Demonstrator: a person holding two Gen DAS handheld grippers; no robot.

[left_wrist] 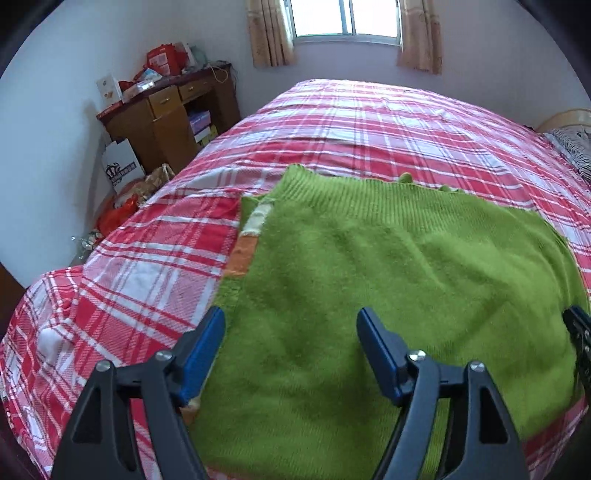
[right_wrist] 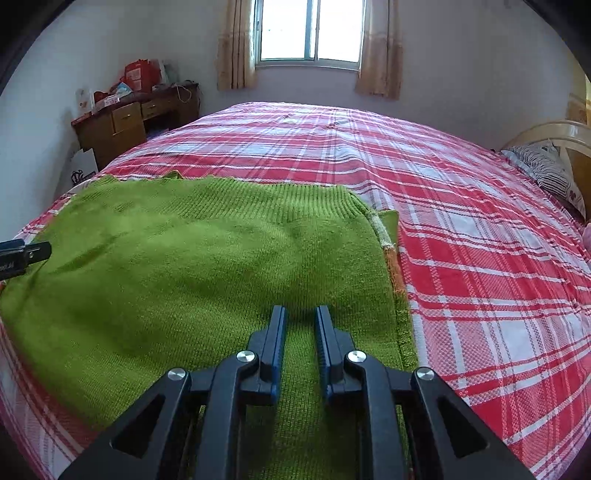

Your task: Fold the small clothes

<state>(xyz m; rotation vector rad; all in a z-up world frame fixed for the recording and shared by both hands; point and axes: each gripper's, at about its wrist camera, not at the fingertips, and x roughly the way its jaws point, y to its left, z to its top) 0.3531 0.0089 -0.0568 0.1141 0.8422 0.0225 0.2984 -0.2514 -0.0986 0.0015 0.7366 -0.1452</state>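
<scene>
A green knitted sweater [left_wrist: 388, 280] lies folded flat on the red plaid bed [left_wrist: 332, 122]; a white and orange striped sleeve edge shows along its left side. My left gripper [left_wrist: 291, 332] is wide open and empty, just above the sweater's near left part. In the right wrist view the sweater [right_wrist: 177, 258] fills the near left, its striped edge on the right. My right gripper [right_wrist: 300, 314] hovers over the sweater's near right part, jaws narrowly apart with nothing between them. Part of the other gripper shows at each view's edge [left_wrist: 580, 332] [right_wrist: 22, 254].
The plaid bedspread [right_wrist: 480, 258] stretches far and to the right. A wooden desk [left_wrist: 166, 110] with clutter stands left of the bed, bags on the floor below. A pillow [right_wrist: 550, 173] and headboard are at the right. A curtained window [right_wrist: 310, 29] is behind.
</scene>
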